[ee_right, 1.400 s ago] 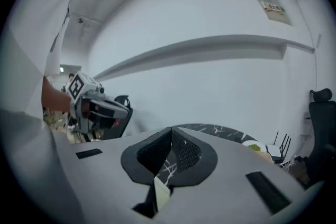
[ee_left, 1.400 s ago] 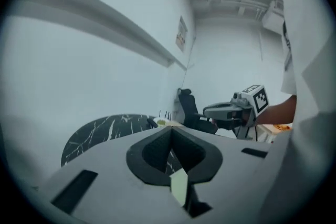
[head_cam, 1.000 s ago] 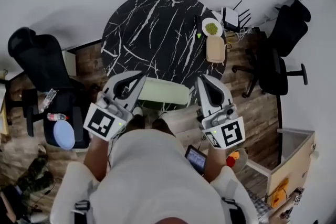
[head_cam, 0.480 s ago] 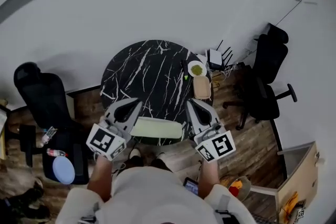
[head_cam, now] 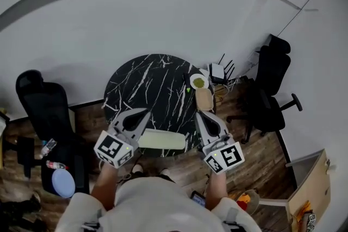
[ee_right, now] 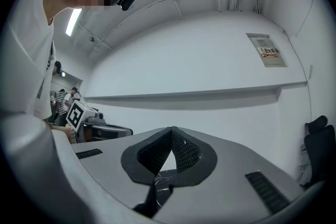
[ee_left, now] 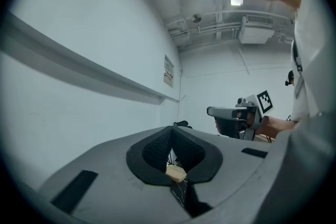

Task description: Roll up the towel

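Person: stands at the near edge of the head view, light sleeves and forearms reaching forward, one gripper in each hand.
Left gripper (head_cam: 145, 112): held up over the table's near left side. In its own view the two dark pads (ee_left: 157, 148) are pressed together at the tip with nothing pinched between them.
Right gripper (head_cam: 199, 115): held up over the near right side, level with the other. In its own view the tips meet (ee_right: 171, 130) and it holds nothing.
Marker cubes: one at the rear of each gripper, close to the person's hands.
Towel (head_cam: 161, 140): pale green, lying as a long narrow bundle on the near edge of the table. In the head view it sits between the two grippers, and neither one grips it.
Table (head_cam: 155, 84): round, black with white veining.
Tan container (head_cam: 204, 99): on the table's right rim, and also glimpsed through the gap below the left gripper's pads (ee_left: 176, 172).
Bowl (head_cam: 199, 82): white with green contents, just beyond the container on the same rim.
Router (head_cam: 218, 71): white with dark antennas, just past the table's far right edge.
Chairs: one black office chair (head_cam: 42, 106) left of the table and another (head_cam: 270, 84) to the right, both on a wood-look floor.
Blue disc (head_cam: 63, 182): low on the left, near the left chair.
Wall: pale with a long ledge, and a small sign (ee_right: 266, 50) high on the right.
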Demonstrator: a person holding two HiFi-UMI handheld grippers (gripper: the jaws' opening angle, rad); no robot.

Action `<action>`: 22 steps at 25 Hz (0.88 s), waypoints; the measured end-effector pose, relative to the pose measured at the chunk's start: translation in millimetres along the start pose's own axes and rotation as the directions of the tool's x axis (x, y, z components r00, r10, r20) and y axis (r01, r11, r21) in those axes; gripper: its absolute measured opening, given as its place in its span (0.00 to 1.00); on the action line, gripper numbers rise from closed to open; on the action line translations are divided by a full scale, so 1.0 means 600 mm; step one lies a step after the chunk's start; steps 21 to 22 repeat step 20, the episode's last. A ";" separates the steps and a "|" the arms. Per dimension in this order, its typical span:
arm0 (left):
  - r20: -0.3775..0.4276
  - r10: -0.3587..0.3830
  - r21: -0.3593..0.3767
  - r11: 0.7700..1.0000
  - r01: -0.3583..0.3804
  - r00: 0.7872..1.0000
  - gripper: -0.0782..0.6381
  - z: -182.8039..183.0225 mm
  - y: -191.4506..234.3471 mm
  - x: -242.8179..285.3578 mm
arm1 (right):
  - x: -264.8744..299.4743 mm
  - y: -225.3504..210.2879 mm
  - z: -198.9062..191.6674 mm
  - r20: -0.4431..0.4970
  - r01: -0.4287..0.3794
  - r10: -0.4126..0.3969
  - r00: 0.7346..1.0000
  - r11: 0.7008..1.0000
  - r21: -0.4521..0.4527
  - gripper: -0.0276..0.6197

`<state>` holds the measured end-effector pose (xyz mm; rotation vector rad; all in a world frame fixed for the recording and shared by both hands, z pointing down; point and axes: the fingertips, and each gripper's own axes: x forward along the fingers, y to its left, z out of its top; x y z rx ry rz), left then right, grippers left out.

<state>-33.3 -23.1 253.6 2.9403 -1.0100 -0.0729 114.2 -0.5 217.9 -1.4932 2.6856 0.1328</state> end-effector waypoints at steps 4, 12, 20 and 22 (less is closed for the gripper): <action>-0.026 0.036 -0.007 0.999 -0.036 0.999 0.11 -0.013 0.012 -0.022 | 0.000 0.008 -0.005 -0.007 -0.011 0.011 1.000 1.000 -0.012 0.04; -0.055 0.122 -0.003 0.993 -0.122 0.991 0.11 -0.030 0.044 -0.073 | 0.025 0.024 -0.003 -0.034 -0.068 0.065 0.997 0.994 -0.083 0.04; 0.006 0.077 0.021 0.997 -0.077 0.997 0.11 0.002 0.031 -0.051 | 0.028 0.017 -0.002 -0.024 -0.067 0.066 0.998 0.996 -0.058 0.04; 0.006 0.077 0.021 0.997 -0.077 0.997 0.11 0.002 0.031 -0.051 | 0.028 0.017 -0.002 -0.024 -0.067 0.066 0.998 0.996 -0.058 0.04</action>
